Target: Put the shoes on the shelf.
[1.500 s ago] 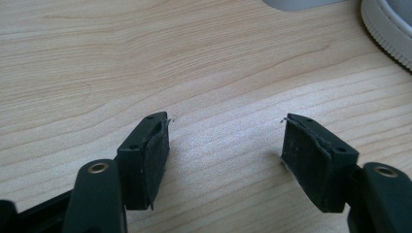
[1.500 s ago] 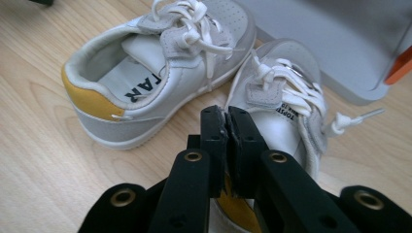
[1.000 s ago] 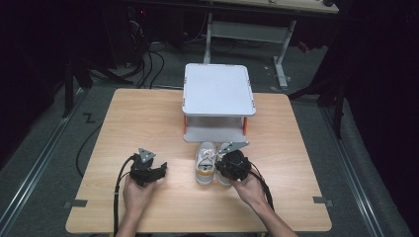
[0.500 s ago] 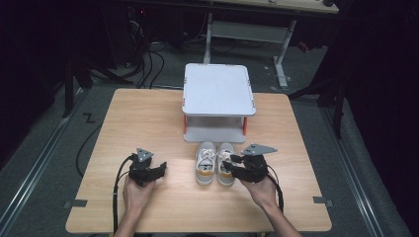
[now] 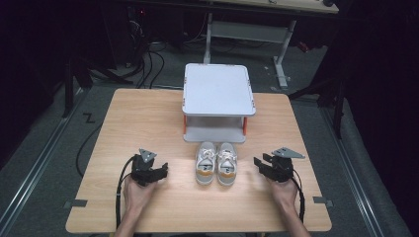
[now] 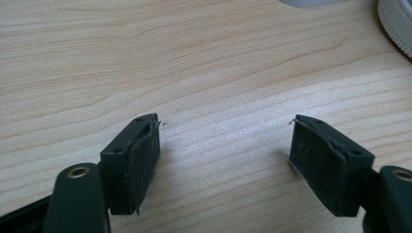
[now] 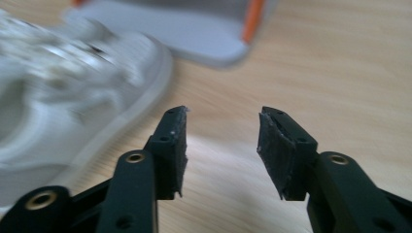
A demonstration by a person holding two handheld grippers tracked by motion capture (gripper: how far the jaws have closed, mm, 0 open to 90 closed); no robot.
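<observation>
The shoes (image 5: pixel 217 163) stand as a pair near the middle of the table (image 5: pixel 123 123), side by side and touching, toes toward the shelf stand (image 5: pixel 216 91) just beyond them, heels toward you. Nearest you, your two hands rest low over the front of the table, one on each side of the pair. Your left tool (image 5: pixel 160 170) sits near the left shoe, its jaws wide with nothing but bare wood between them, and they have just been opening a little further. Your right tool (image 5: pixel 258 163) hangs clear of the right shoe, its jaws about half open and empty; they have just been opening too, and the right gripper view shows only table between the pads (image 7: pixel 175 145), with the shoe's sole off to one side. Set this way, the pair looks finished and squared up: neither tool touches it, so it stands on its own soles. Farther back, the white stand on orange legs has a free top and a lower shelf, which could be where the pair is meant to go.
</observation>
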